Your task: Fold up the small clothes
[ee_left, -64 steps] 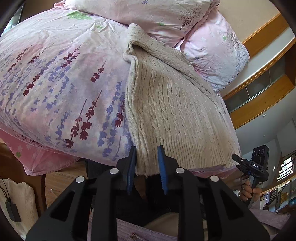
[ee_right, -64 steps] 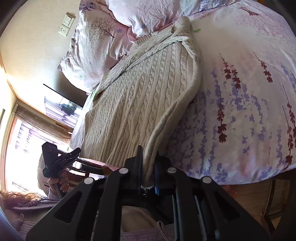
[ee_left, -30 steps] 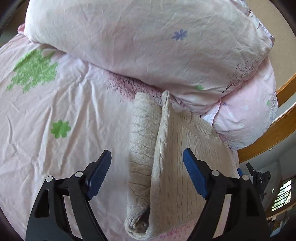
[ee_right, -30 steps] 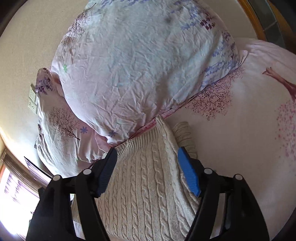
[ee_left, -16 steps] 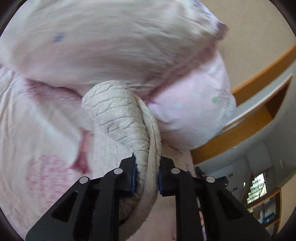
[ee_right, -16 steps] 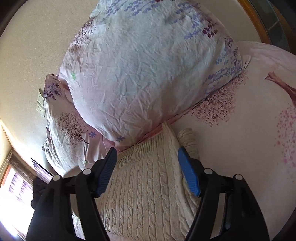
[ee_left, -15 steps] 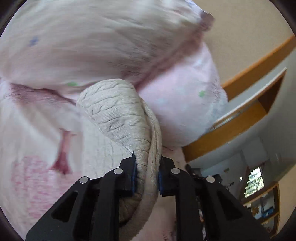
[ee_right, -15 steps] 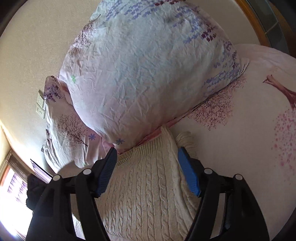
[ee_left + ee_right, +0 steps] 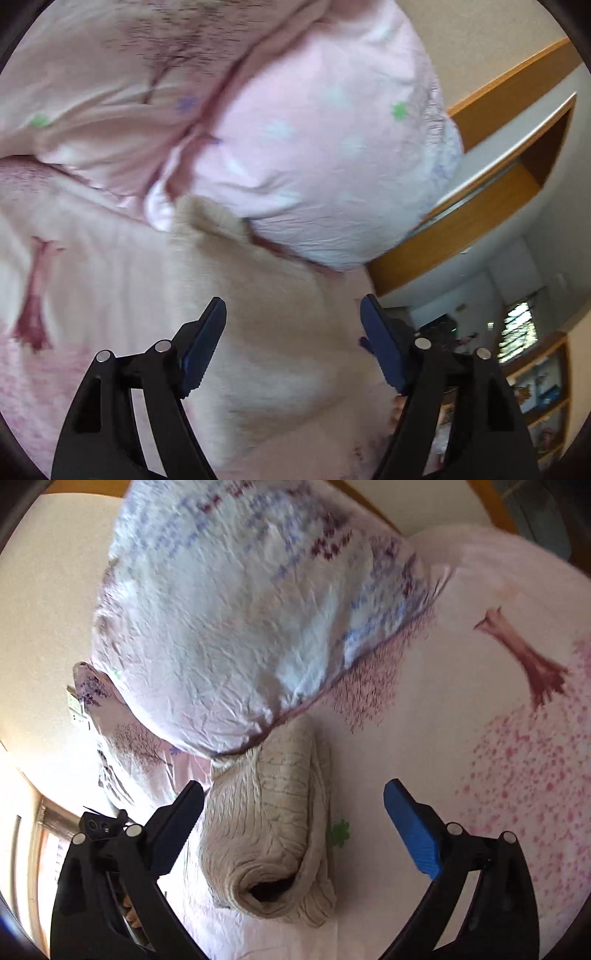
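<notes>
- Pink printed bedding (image 9: 461,709) is the widest thing we see, a soft sheet with tree and blossom motifs running from near to far right.
- Two pillows (image 9: 236,620) in the same print are stacked at the far end; the lower one (image 9: 332,158) presses against the far end of the garment.
- Between them and us lies the cream knitted sweater (image 9: 266,830), folded into a loose bundle on the sheet, its far end tucked under the pillow edge and a rolled opening facing us.
- Our left gripper (image 9: 291,343) hangs over the knit with jaws spread wide, gripping nothing; this view is blurred.
- Our right gripper (image 9: 295,834) is equally wide and empty, the bundle sitting toward its left finger.
- We judge the risk to be the thick knit springing open on this yielding bed, or snagging under the pillow if tugged.
- Wooden trim (image 9: 509,92) and a beige wall show far right.
</notes>
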`<state>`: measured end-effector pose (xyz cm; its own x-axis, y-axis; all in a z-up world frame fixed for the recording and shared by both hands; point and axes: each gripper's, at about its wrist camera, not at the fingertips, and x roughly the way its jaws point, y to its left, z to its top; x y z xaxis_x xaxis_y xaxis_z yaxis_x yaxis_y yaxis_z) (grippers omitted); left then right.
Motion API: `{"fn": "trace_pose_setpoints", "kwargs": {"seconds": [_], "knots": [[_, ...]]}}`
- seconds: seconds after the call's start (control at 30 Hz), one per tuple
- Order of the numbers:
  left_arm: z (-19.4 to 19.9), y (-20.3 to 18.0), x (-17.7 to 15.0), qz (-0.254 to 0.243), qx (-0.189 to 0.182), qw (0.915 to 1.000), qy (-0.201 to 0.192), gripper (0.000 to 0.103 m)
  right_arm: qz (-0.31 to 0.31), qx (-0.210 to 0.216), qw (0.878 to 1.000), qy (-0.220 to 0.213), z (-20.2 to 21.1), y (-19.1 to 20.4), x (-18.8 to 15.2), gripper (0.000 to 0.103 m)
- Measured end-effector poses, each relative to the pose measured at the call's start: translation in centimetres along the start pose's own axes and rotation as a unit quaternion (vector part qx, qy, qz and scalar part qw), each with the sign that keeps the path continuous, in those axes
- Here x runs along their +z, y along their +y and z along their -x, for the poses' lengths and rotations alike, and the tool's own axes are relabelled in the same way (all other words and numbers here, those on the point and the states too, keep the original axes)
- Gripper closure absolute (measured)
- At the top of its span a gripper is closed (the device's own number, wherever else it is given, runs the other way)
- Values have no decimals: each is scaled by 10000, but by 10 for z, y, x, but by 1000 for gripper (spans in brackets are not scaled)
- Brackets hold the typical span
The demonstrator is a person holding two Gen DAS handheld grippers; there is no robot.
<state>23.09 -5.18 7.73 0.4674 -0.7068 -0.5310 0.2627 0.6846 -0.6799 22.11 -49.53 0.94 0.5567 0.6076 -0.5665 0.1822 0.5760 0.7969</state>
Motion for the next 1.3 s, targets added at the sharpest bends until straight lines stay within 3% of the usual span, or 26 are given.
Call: {"fn": "trace_pose_setpoints", "kwargs": {"seconds": [0.1,0.23,0.33,0.43,0.47,0.53,0.57,0.63,0.73,0.77,0.83,0.87,0.9,0.93,1.0,1.03,1.1,1.13,1.17,1.2,1.3], "knots": [[-9,27,-11,259,617,9972,346,25,-90,-86,9980,615,-38,1,4,7],[-30,33,-20,145,671,9962,529,20,135,-160,9958,892,-61,12,-3,14],[-55,25,-25,-102,987,9930,645,19,149,-104,9934,1135,-76,14,-12,30],[-67,29,-31,37,943,9935,640,19,192,-105,9942,1051,-78,14,-20,58],[-68,27,-32,51,885,9949,491,30,102,48,9949,1003,-77,12,-22,65],[-70,29,-31,134,631,9959,626,49,164,158,9959,873,-73,21,-29,69],[-64,29,-28,146,469,9967,644,61,309,177,9960,820,-69,30,-34,70],[-37,30,-23,-34,84,9976,688,65,572,463,9938,827,-64,52,-43,71],[18,32,-23,-514,166,9979,347,64,1091,821,9845,1102,-75,86,-67,71],[30,37,-23,-617,365,9970,275,60,1329,701,9809,1238,-87,95,-76,68],[43,49,-25,-911,1194,9885,182,56,1668,69,9752,1454,-103,99,-86,61],[52,55,-27,-1018,1650,9809,121,55,1640,-289,9768,1349,-105,96,-87,56],[56,57,-29,-1107,1946,9746,-14,55,1488,-314,9822,1103,-98,92,-85,54],[68,58,-31,-1172,2020,9722,-181,54,1301,-146,9884,773,-84,88,-81,52],[94,63,-33,-1215,1987,9717,-401,40,1062,62,9942,183,-60,84,-73,49],[100,61,-34,-1239,1997,9707,-511,35,1031,143,9945,122,-56,86,-70,46],[99,50,-34,-1325,1965,9697,-592,34,1074,37,9934,406,-69,94,-67,46],[90,43,-34,-1335,1954,9697,-608,33,1176,-151,9906,684,-84,97,-69,57],[89,40,-36,-1340,1920,9703,-615,33,1297,-421,9867,890,-97,96,-74,93],[91,38,-41,-1351,1893,9707,-600,33,1408,-776,9831,876,-107,97,-75,93],[100,31,-55,-1474,1987,9669,-623,33,966,-1018,9894,366,-99,88,-59,95]]}}
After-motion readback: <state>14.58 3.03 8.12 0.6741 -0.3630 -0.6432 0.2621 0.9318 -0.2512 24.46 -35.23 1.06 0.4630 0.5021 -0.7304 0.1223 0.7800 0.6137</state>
